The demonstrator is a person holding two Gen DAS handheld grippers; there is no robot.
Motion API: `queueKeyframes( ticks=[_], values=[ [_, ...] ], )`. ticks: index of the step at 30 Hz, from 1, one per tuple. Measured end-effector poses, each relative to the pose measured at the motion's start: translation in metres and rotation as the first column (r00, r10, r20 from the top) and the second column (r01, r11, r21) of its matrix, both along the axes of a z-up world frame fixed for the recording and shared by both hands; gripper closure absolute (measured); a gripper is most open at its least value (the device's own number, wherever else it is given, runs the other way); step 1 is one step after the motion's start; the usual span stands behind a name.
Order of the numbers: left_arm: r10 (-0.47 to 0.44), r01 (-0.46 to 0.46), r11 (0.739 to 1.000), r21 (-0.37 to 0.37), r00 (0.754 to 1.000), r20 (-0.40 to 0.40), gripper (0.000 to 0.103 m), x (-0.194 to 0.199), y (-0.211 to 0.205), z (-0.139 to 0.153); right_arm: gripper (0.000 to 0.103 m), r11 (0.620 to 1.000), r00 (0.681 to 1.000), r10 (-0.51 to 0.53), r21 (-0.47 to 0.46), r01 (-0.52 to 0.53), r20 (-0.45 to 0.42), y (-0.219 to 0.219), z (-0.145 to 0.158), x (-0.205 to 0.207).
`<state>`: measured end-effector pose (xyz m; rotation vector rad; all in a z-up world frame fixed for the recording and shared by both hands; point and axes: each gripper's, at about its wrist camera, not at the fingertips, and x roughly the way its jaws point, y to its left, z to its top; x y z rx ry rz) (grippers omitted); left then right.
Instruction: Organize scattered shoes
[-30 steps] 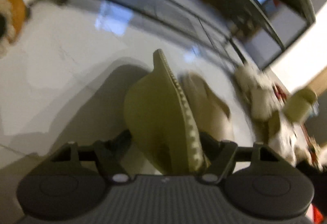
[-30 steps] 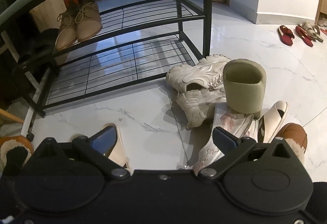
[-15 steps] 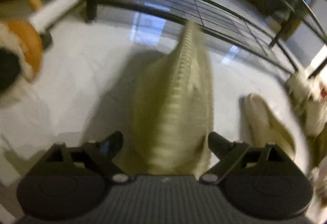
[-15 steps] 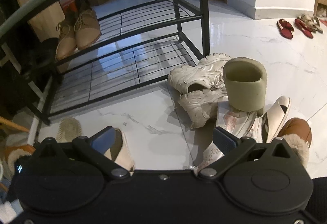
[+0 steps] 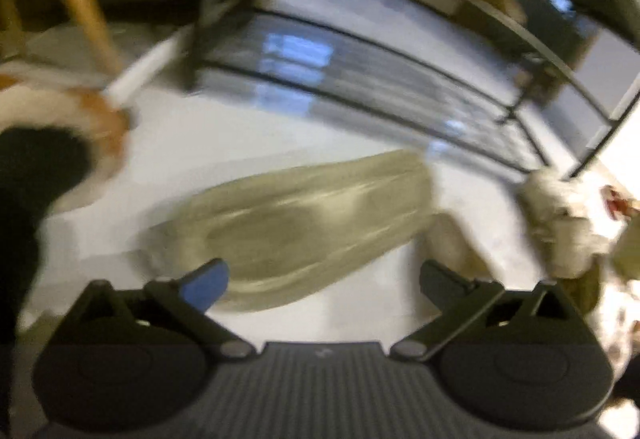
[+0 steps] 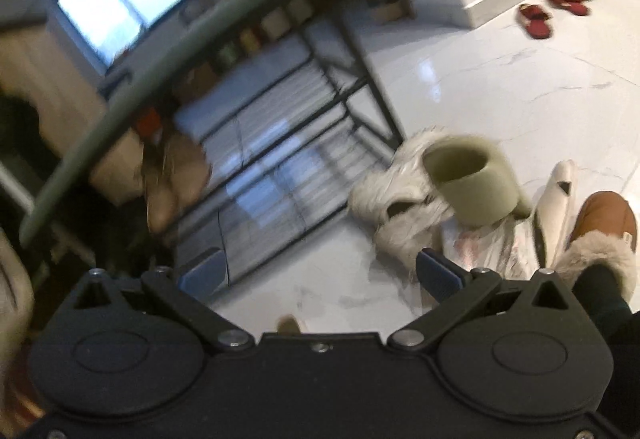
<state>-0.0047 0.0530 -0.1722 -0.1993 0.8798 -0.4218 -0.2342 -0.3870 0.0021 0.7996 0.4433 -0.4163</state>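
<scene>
An olive-green slipper (image 5: pixel 304 231) lies blurred and crosswise on the white floor, just ahead of my left gripper (image 5: pixel 322 275). Its jaws are opening wide and neither pad touches the slipper. The black wire shoe rack (image 5: pixel 360 87) stands beyond it. In the right wrist view the matching olive slipper (image 6: pixel 468 179) stands toe-up on a pile of shoes. Off to its left, my right gripper (image 6: pixel 318 269) hangs open above bare floor, nothing between its fingers, with the shoe rack (image 6: pixel 280 143) in front.
The pile holds white chunky sneakers (image 6: pixel 396 207), a floral sneaker (image 6: pixel 480 247) and a white sandal (image 6: pixel 560 191). A person's foot in a brown fur-lined boot (image 6: pixel 600 231) stands beside it. Tan lace-up shoes (image 6: pixel 176 175) sit on the rack. Red slippers (image 6: pixel 536 19) lie far right.
My left gripper opened and let go of the olive slipper, which dropped from upright to lying flat on the floor; the gripper rose. The right gripper rolled and swung, tilting its view.
</scene>
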Motion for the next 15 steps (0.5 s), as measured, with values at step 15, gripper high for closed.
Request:
queueKeyframes(
  ticks=[15],
  values=[
    [-0.498, 0.480, 0.847, -0.230, 0.867, -0.025, 0.001, -0.043, -0.325, 0.031, 0.000, 0.934, 0.938, -0.340, 0.139, 0.328, 0.072, -0.082, -0.026, -0.081]
  ],
)
